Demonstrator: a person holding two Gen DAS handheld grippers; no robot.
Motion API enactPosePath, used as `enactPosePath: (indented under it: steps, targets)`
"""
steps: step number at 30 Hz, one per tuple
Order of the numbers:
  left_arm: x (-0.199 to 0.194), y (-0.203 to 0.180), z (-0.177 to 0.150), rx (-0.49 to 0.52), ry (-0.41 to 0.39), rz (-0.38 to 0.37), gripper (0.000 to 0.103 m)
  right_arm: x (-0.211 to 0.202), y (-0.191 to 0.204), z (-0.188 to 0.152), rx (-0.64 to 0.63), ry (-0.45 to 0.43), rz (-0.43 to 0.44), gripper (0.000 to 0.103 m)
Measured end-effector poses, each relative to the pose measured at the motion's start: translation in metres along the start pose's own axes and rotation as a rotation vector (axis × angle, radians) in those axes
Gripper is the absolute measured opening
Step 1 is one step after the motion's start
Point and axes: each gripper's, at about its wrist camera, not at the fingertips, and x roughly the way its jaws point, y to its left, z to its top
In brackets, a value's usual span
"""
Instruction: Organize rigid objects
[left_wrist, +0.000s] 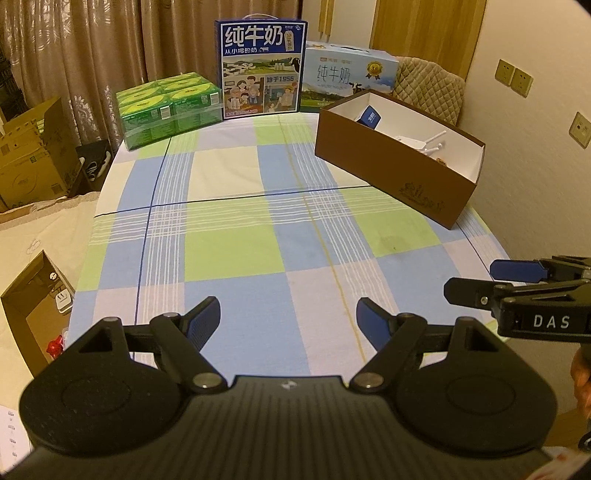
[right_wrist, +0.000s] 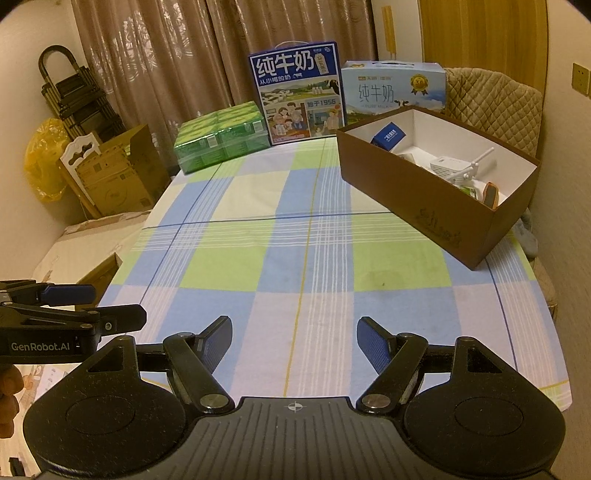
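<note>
A brown open box (left_wrist: 391, 173) (right_wrist: 424, 206) stands at the table's far right. Inside it lie a small blue carton (left_wrist: 370, 117) (right_wrist: 388, 137), a white router with antennas (left_wrist: 421, 142) (right_wrist: 458, 166) and an orange-grey item (right_wrist: 490, 194). My left gripper (left_wrist: 288, 317) is open and empty above the near table edge; it also shows in the right wrist view (right_wrist: 107, 306). My right gripper (right_wrist: 294, 338) is open and empty beside it, seen at the right in the left wrist view (left_wrist: 476, 280).
At the table's far edge stand a green wrapped pack (left_wrist: 168, 107) (right_wrist: 221, 142), a tall blue milk carton case (left_wrist: 261, 68) (right_wrist: 297, 94) and a pale blue milk case (left_wrist: 349, 75) (right_wrist: 393, 86). A checked cloth (left_wrist: 258, 221) covers the table. Cardboard boxes (left_wrist: 29, 155) stand left; a padded chair (right_wrist: 491, 107) is behind.
</note>
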Motion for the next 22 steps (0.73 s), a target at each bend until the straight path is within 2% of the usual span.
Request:
enactPosePath:
  steps: [22]
  targets:
    - [0.007,-0.013,0.009,0.019,-0.006,-0.004,0.078,0.0,-0.014,0.002,0.014,0.002,-0.003,0.072]
